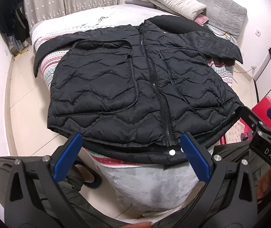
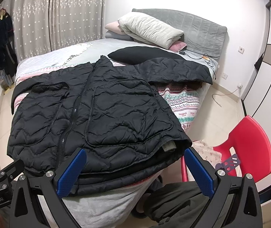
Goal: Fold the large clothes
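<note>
A large black quilted jacket (image 1: 116, 87) lies front up on the bed (image 1: 150, 182), zipper closed, both sleeves spread out to the sides; its hem hangs over the near foot edge. It also shows in the right wrist view (image 2: 101, 117). My left gripper (image 1: 131, 155) is open and empty, hovering just short of the hem near the zipper's bottom. My right gripper (image 2: 135, 171) is open and empty, just short of the jacket's near right hem corner. The right gripper also shows in the left wrist view (image 1: 258, 121).
A red plastic chair (image 2: 249, 146) stands right of the bed's foot. Pillows (image 2: 150, 28) and a grey headboard (image 2: 201, 26) are at the far end, with a black cushion (image 2: 135, 54). Dark clothes (image 2: 2, 43) hang at the left by the curtain. A cable (image 2: 220, 95) lies on the floor.
</note>
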`<state>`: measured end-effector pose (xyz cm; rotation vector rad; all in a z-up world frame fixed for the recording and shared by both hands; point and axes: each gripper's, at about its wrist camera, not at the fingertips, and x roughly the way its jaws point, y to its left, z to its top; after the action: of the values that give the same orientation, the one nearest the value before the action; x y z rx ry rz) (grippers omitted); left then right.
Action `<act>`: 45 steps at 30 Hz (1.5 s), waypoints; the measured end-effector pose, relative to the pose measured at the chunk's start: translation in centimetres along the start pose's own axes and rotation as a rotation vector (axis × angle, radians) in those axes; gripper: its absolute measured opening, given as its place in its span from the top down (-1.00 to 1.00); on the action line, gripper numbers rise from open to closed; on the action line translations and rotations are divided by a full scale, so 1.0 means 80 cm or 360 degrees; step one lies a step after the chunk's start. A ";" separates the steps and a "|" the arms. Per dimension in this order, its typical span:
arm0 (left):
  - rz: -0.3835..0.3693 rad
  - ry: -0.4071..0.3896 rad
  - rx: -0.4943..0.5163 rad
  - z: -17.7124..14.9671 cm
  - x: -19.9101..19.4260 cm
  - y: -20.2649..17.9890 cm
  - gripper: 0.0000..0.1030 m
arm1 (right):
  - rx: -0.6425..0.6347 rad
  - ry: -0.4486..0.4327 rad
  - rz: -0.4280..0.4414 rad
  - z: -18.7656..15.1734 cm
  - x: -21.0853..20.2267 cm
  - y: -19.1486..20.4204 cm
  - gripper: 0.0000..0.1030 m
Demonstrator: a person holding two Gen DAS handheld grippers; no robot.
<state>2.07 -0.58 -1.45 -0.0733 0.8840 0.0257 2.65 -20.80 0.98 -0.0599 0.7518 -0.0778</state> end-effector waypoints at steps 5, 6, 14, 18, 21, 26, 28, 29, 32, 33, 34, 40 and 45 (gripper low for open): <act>0.0028 0.0018 -0.0011 0.002 0.010 0.006 -1.00 | 0.0053 0.0025 0.0020 0.000 0.013 -0.014 -1.00; 0.0036 0.0026 -0.0013 0.003 0.012 0.008 -1.00 | 0.0066 0.0039 0.0032 -0.001 0.017 -0.018 -1.00; 0.0067 0.0113 -0.0084 0.004 0.033 0.052 -1.00 | 0.0260 0.0142 0.0165 0.013 0.072 -0.083 -1.00; 0.0201 0.0132 -0.0194 0.007 0.053 0.107 -1.00 | 0.0307 0.0208 0.0216 0.019 0.108 -0.117 -1.00; 0.0253 0.0173 -0.0237 0.007 0.071 0.138 -1.00 | 0.0416 0.0320 0.0222 0.016 0.144 -0.142 -1.00; 0.0148 0.0240 -0.0449 0.002 0.104 0.193 -0.98 | 0.0717 0.0534 0.0414 -0.013 0.208 -0.178 -0.99; 0.0114 0.0326 -0.0499 -0.005 0.119 0.195 -0.65 | 0.0749 0.0584 0.0522 -0.018 0.222 -0.175 -0.63; 0.0032 0.0363 -0.0523 -0.010 0.129 0.194 -0.31 | 0.0772 0.0582 0.0586 -0.019 0.225 -0.173 0.15; -0.0128 0.0428 -0.0569 -0.022 0.147 0.188 0.69 | 0.0783 0.0470 0.0636 -0.010 0.213 -0.176 0.83; -0.0161 0.0424 -0.0568 -0.023 0.147 0.186 0.92 | 0.0777 0.0420 0.0616 -0.006 0.205 -0.178 0.87; -0.0170 0.0425 -0.0550 -0.024 0.143 0.182 0.91 | 0.0767 0.0371 0.0587 -0.003 0.196 -0.181 0.89; -0.0168 0.0324 -0.0497 -0.014 0.099 0.176 0.90 | 0.0745 0.0204 0.0436 0.011 0.142 -0.192 0.92; -0.0195 0.0159 -0.0546 0.029 0.053 0.177 -0.26 | 0.0631 0.0192 0.0417 0.033 0.121 -0.190 0.58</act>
<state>5.81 13.68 -4.02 -0.4521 0.9663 0.0596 10.77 -36.73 -2.45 0.4232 0.8466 0.0204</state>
